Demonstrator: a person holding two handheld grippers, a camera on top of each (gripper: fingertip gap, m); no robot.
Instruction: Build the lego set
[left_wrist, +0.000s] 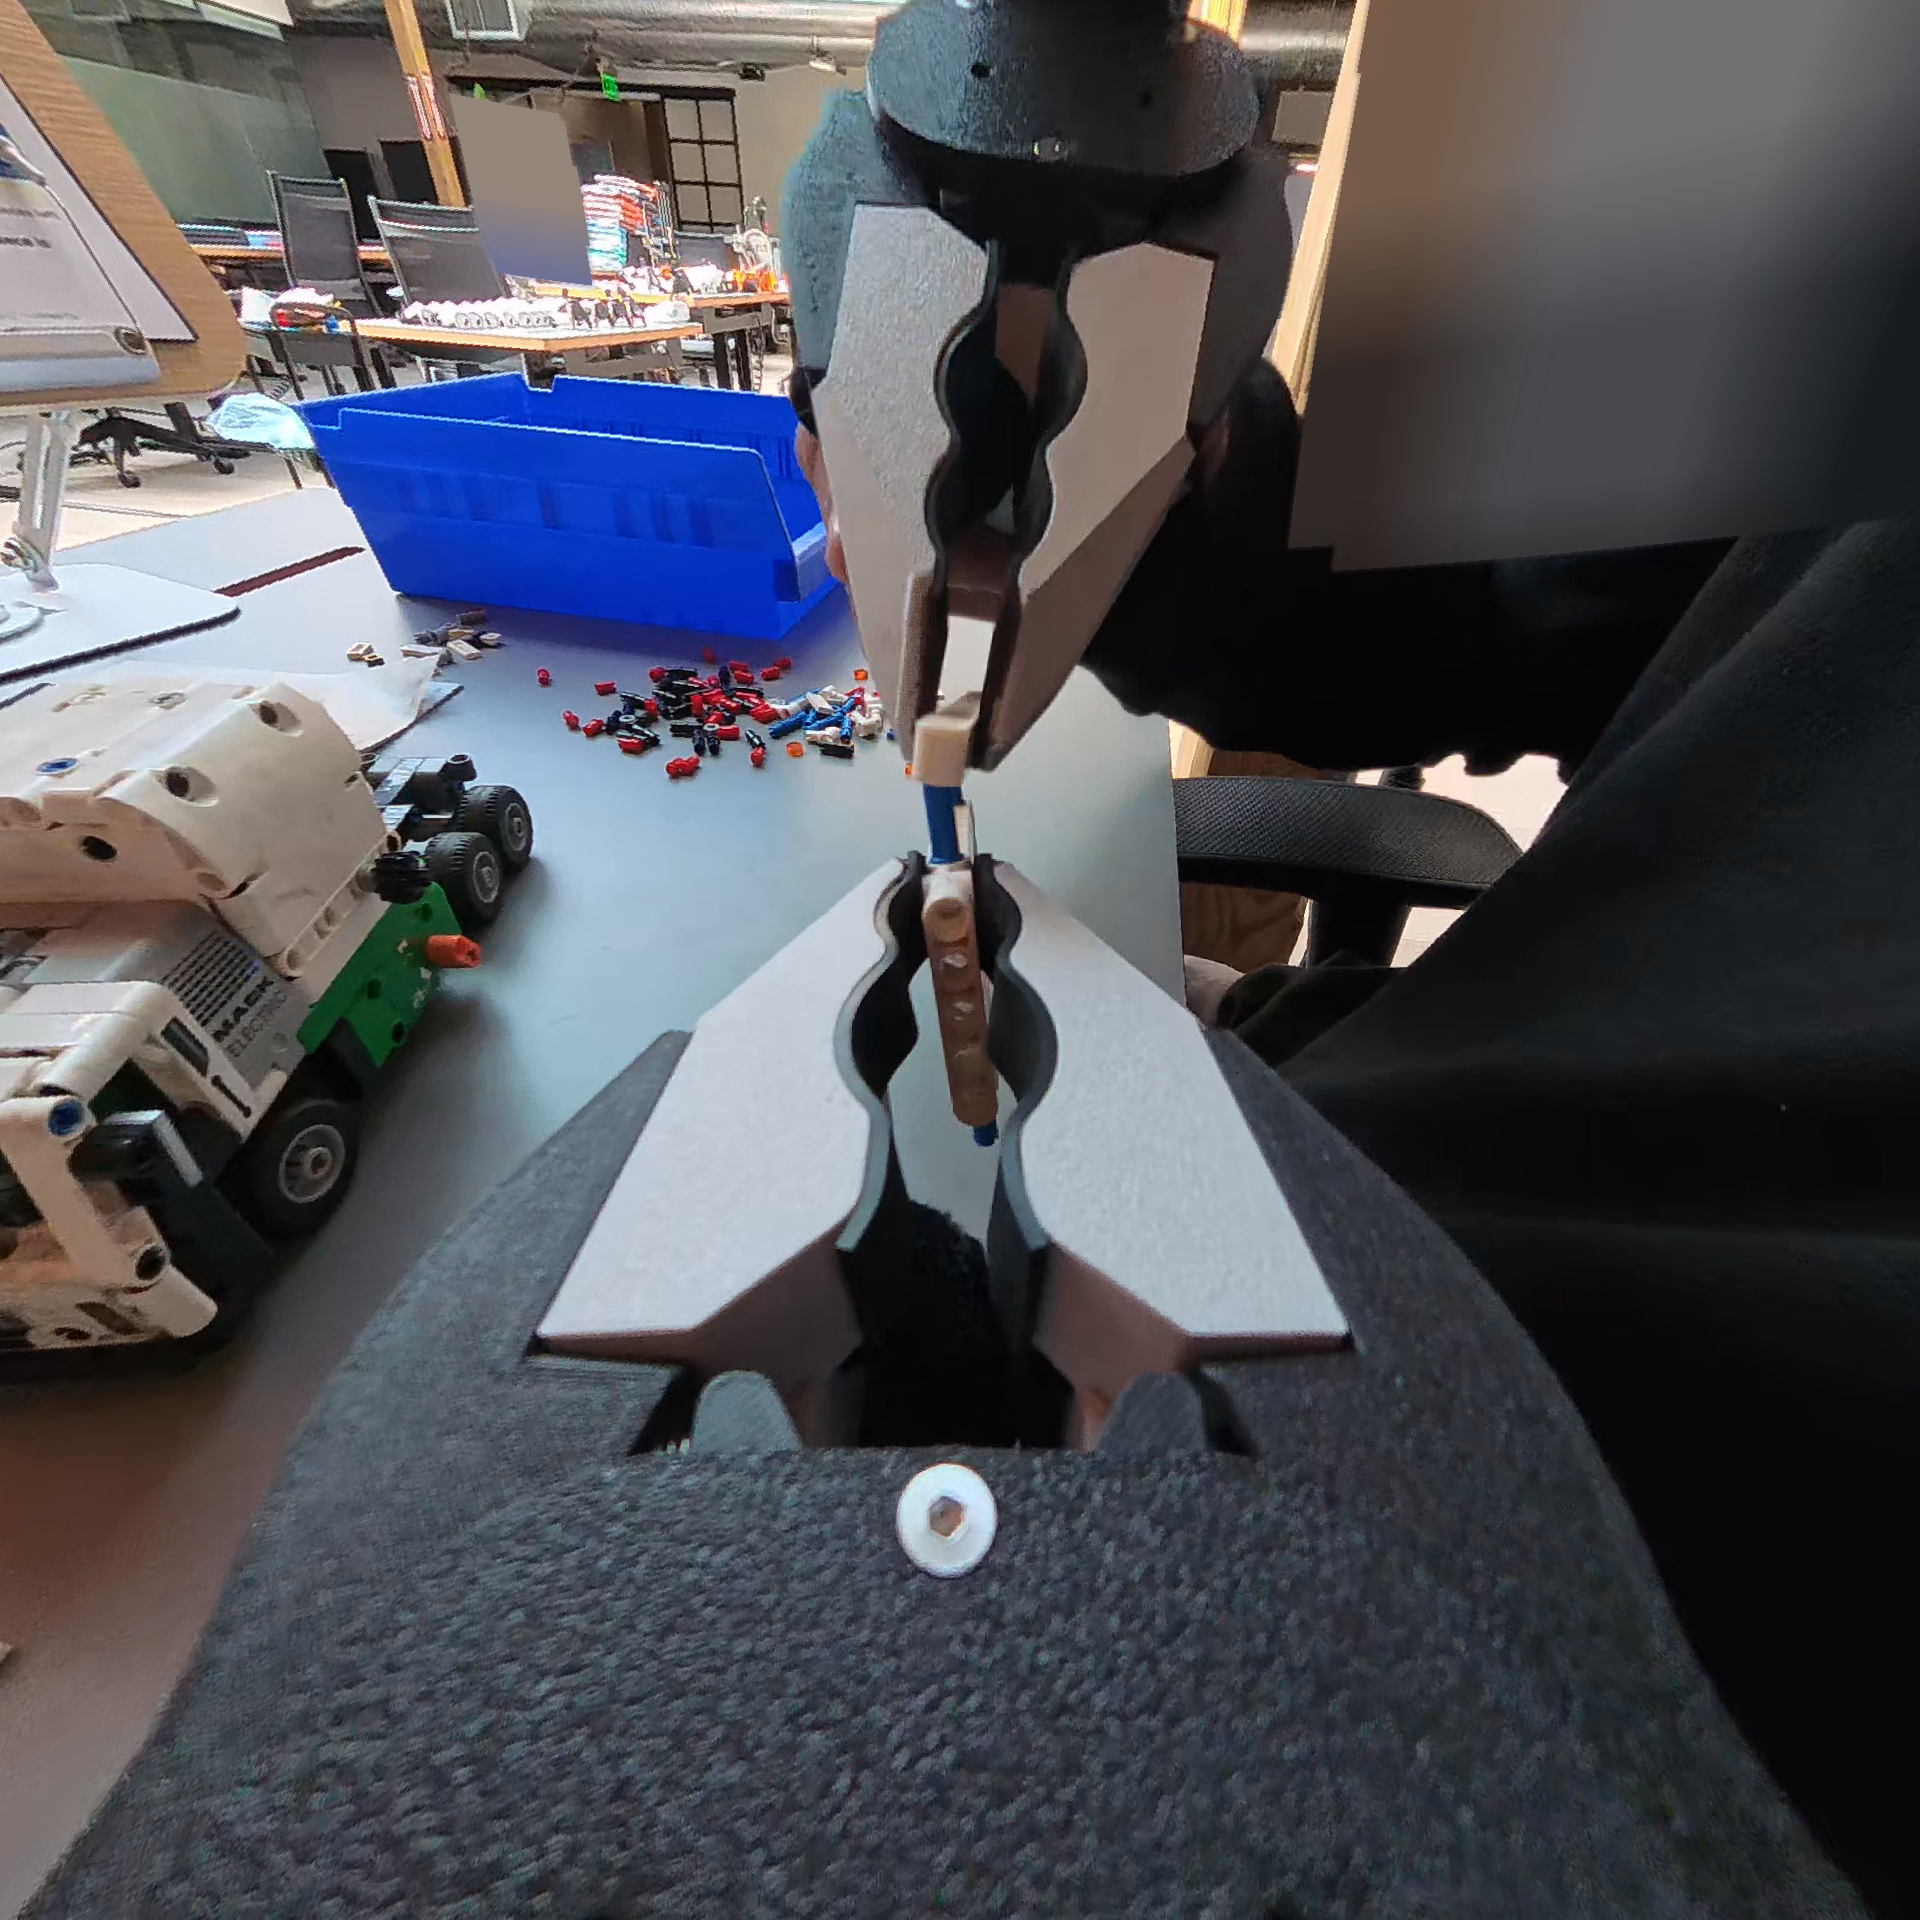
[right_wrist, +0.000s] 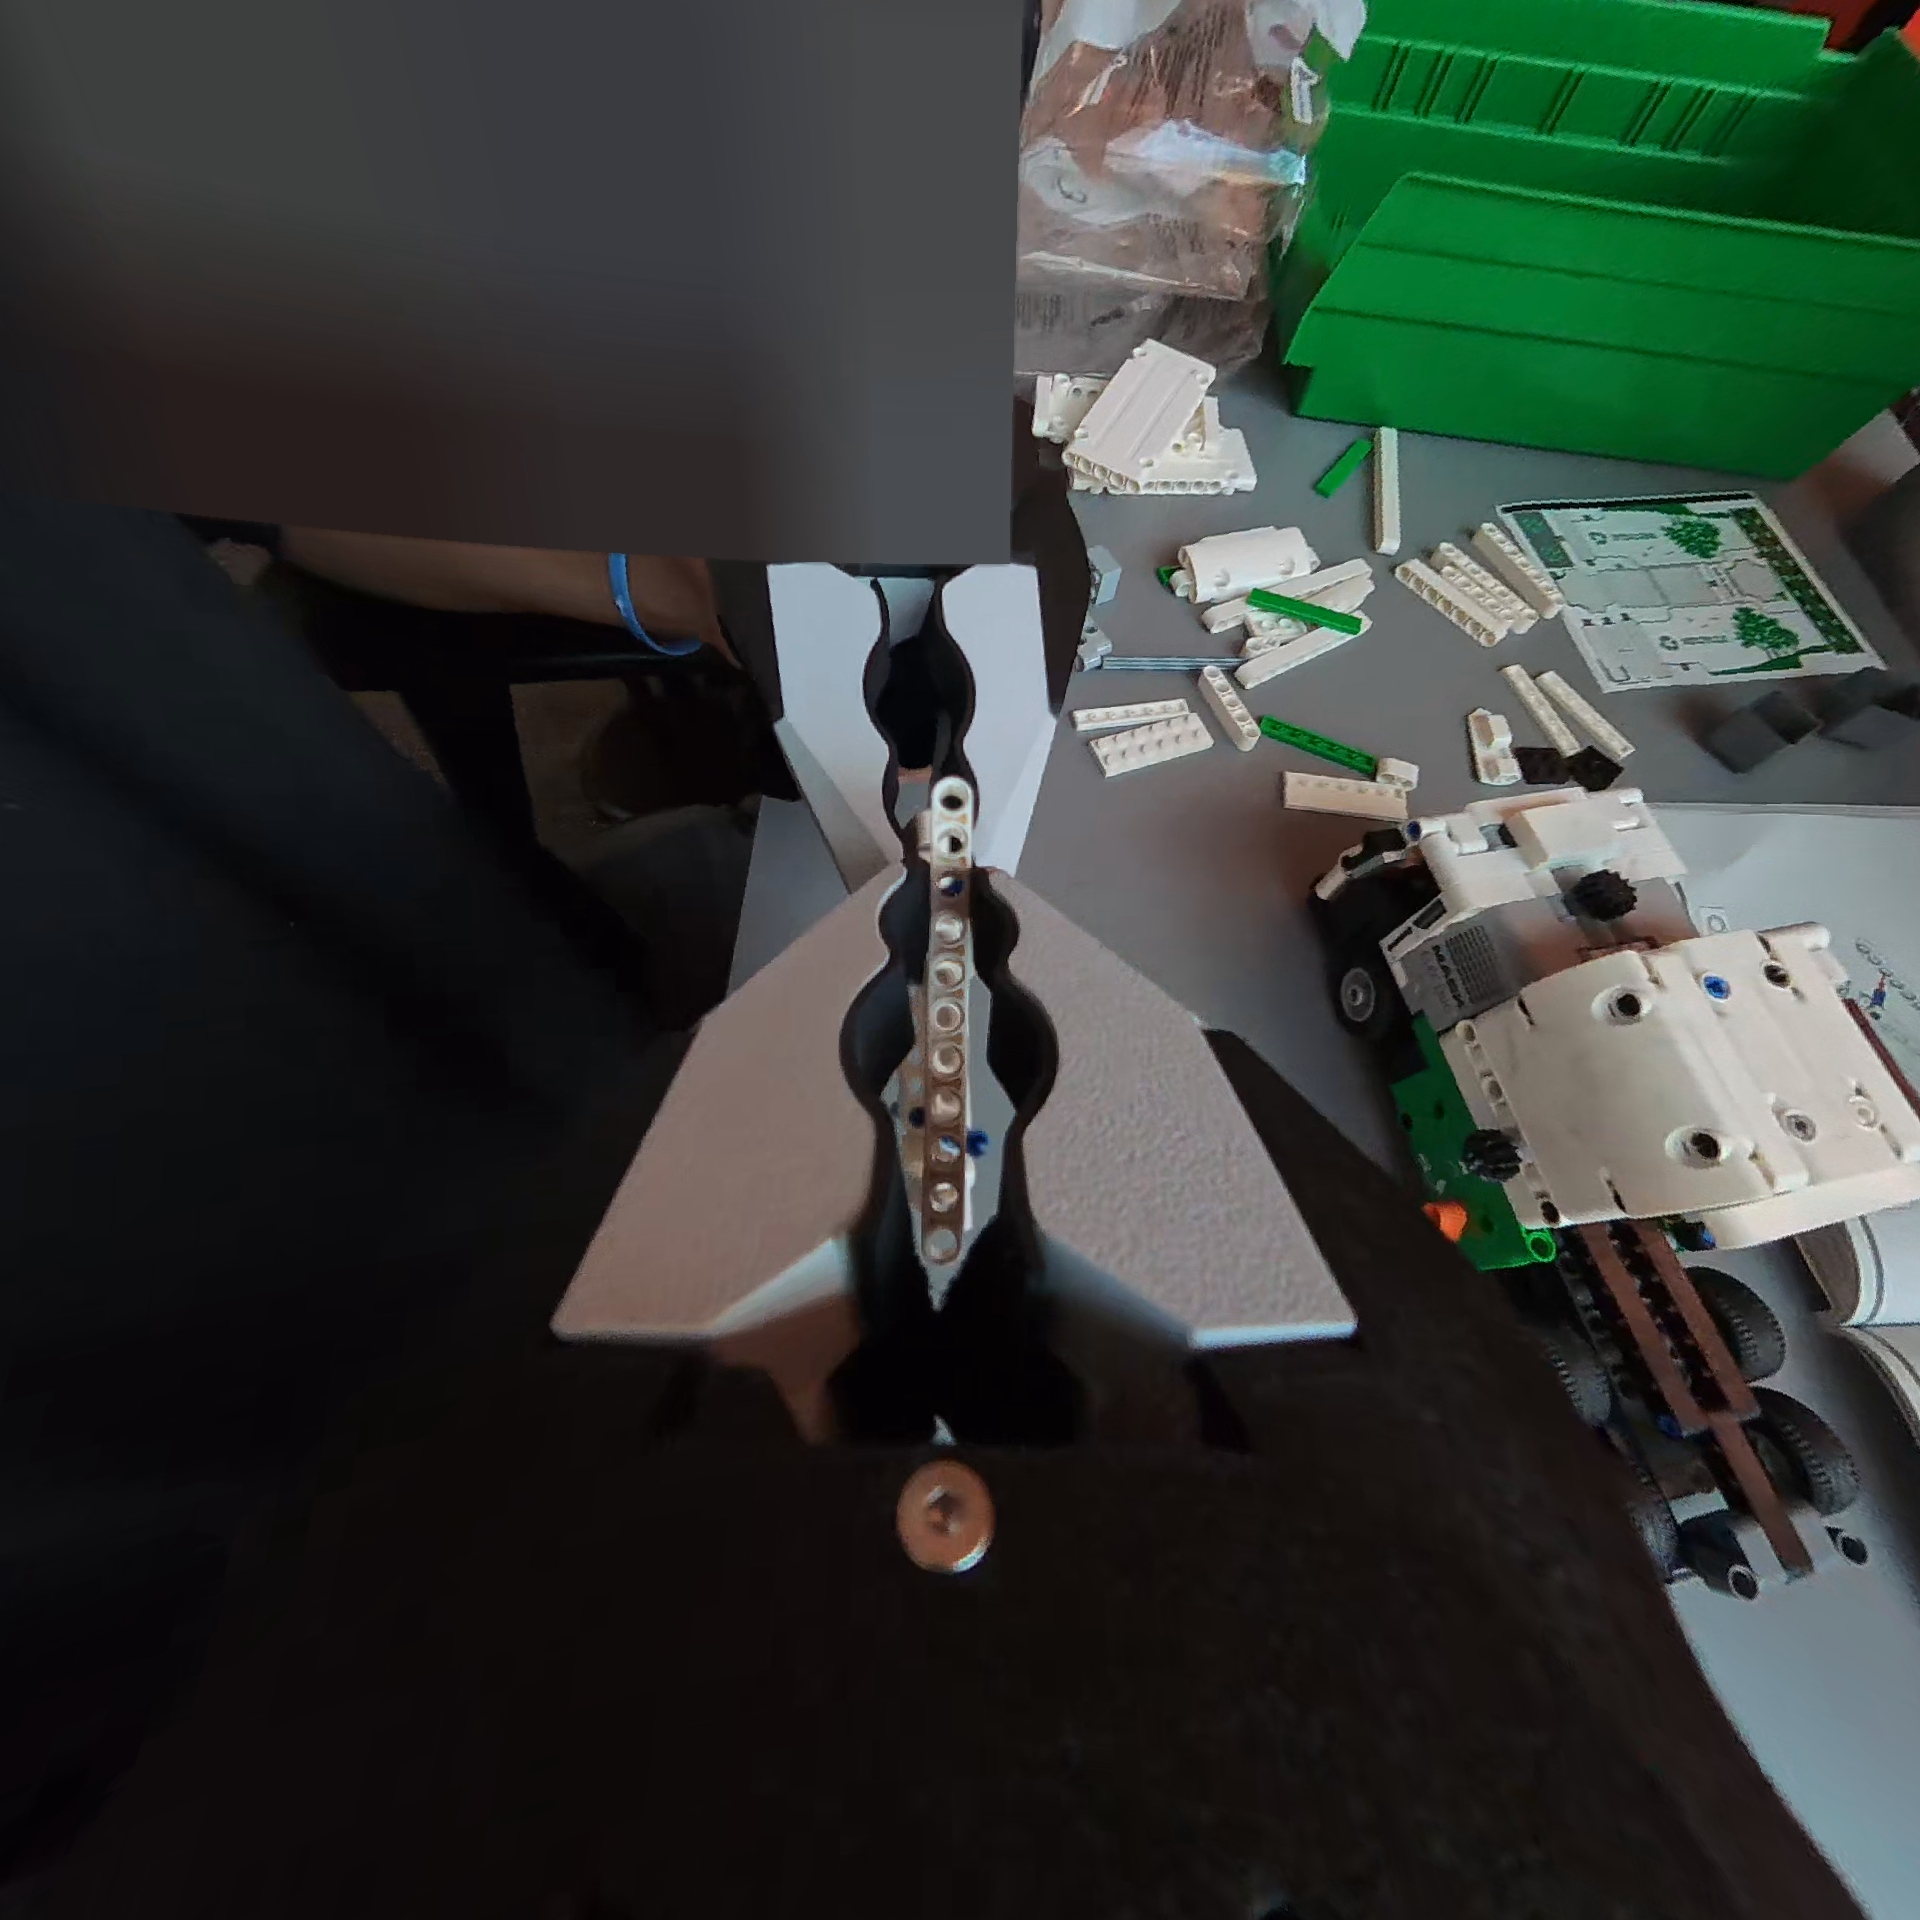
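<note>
Our left gripper (left_wrist: 948, 883) clamped a beam (left_wrist: 961, 997); our right gripper (left_wrist: 951, 727) pinched a connector (left_wrist: 943, 740) on its blue pin (left_wrist: 943, 826).

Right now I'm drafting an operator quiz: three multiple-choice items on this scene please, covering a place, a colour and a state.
1. Where is the blue bin? A) on the floor B) on the table behind the loose pins C) on a shelf
2. What colour are the stacked bins in the right wrist view? A) green B) red C) yellow
3. The left gripper is: A) wide open B) shut on a white beam C) lying flat

Key: B, it stands behind the pins; A, green walls show; B, its fingers clamp the beam.
</note>
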